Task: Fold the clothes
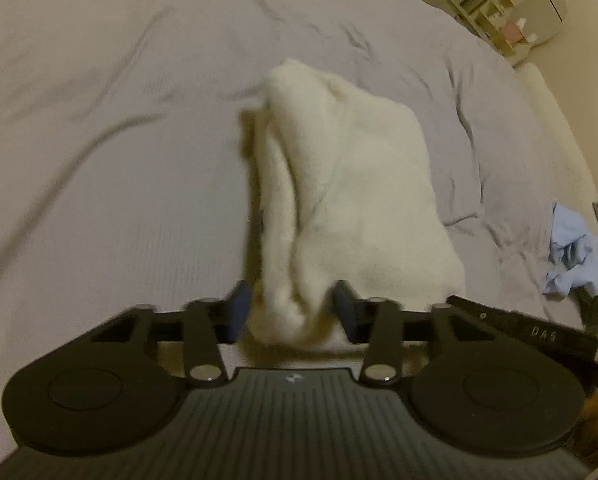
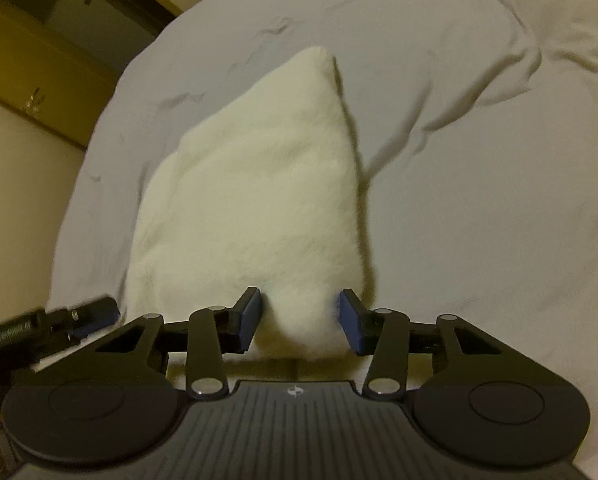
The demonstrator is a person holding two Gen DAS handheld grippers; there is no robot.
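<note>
Left room: the bed (image 1: 99, 140) lay bare and wide to the left of the cloth, a pale grey sheet with shallow creases.
Left gripper (image 1: 289, 308): its fingers (image 1: 239, 306) were clenched on a bunched corner of the cloth, blue pads pressed in from both sides.
Cloth (image 1: 359, 184): a white, fuzzy, fleece-like piece, folded into a rough tapering slab, hung from both grippers over the middle of the bed; whether its far end touched the sheet could not be told. A rolled fold ran down its left edge.
Right gripper (image 2: 299, 314): its fingers (image 2: 249, 312) gripped the cloth's (image 2: 259, 184) other near corner, pads set against a narrow neck of fabric. The left gripper's tip showed at the left of this view.
Right room: deeper sheet ridges (image 1: 471, 140) ran beside the cloth; a crumpled light-blue garment (image 1: 571, 256) lay near the bed's right edge, well apart from the cloth.
Beyond the edge: a shelf (image 1: 499, 12) against the wall.
</note>
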